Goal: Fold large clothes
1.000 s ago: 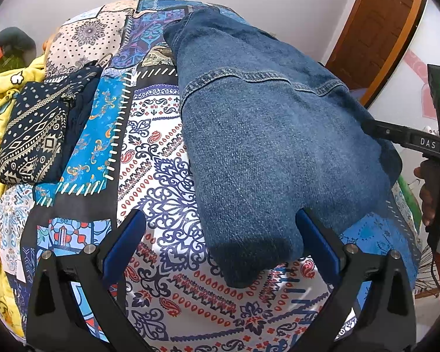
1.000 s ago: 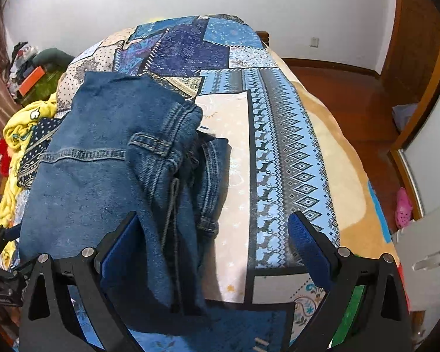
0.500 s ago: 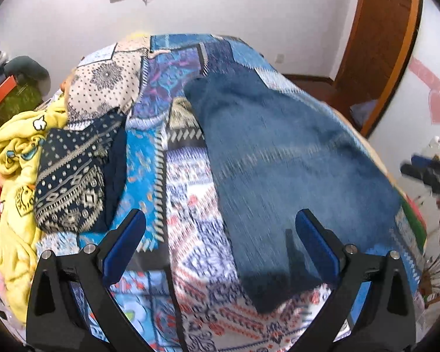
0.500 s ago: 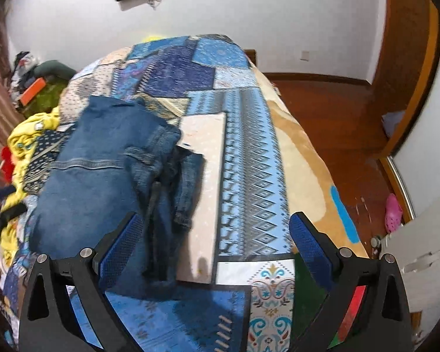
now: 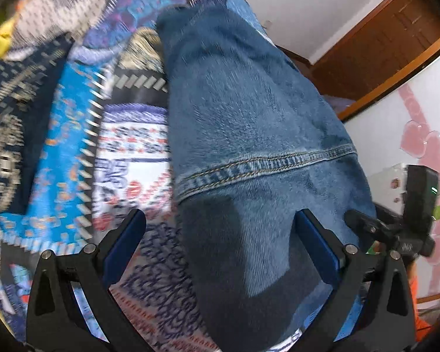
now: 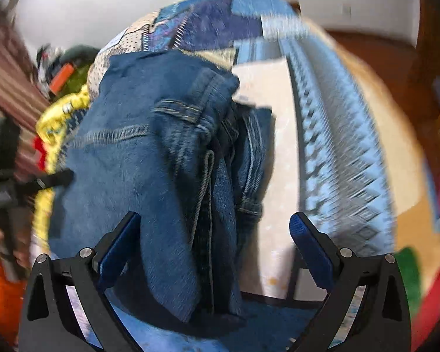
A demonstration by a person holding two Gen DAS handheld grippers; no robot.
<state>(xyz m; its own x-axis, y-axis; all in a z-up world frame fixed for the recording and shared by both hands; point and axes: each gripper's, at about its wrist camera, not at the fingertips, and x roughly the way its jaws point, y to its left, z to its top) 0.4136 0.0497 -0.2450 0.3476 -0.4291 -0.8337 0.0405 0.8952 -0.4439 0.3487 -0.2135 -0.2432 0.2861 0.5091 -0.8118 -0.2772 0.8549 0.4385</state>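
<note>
A folded pair of blue jeans point(image 5: 249, 123) lies lengthwise on the patchwork bedspread point(image 5: 73, 135). My left gripper point(image 5: 220, 234) hovers open just above the near end of the jeans, its blue pads point(image 5: 124, 242) spread wide with nothing between them. In the right wrist view the same jeans point(image 6: 149, 158) show their bunched waistband and loose layers on the right side. My right gripper point(image 6: 212, 234) is open over that near end, gripping nothing. The right gripper's body point(image 5: 396, 228) shows at the jeans' right edge in the left wrist view.
A folded dark patterned garment point(image 5: 6, 129) lies at the left of the bed beside a yellow cloth point(image 6: 55, 117). A wooden door point(image 5: 381, 38) and wooden floor point(image 6: 375, 47) lie to the right. Clutter point(image 6: 64, 70) sits at the far left by the wall.
Both grippers have dropped down and moved in close over the near end of the jeans after having pulled back half a second ago. The jeans lie as before; both grippers stay open.
</note>
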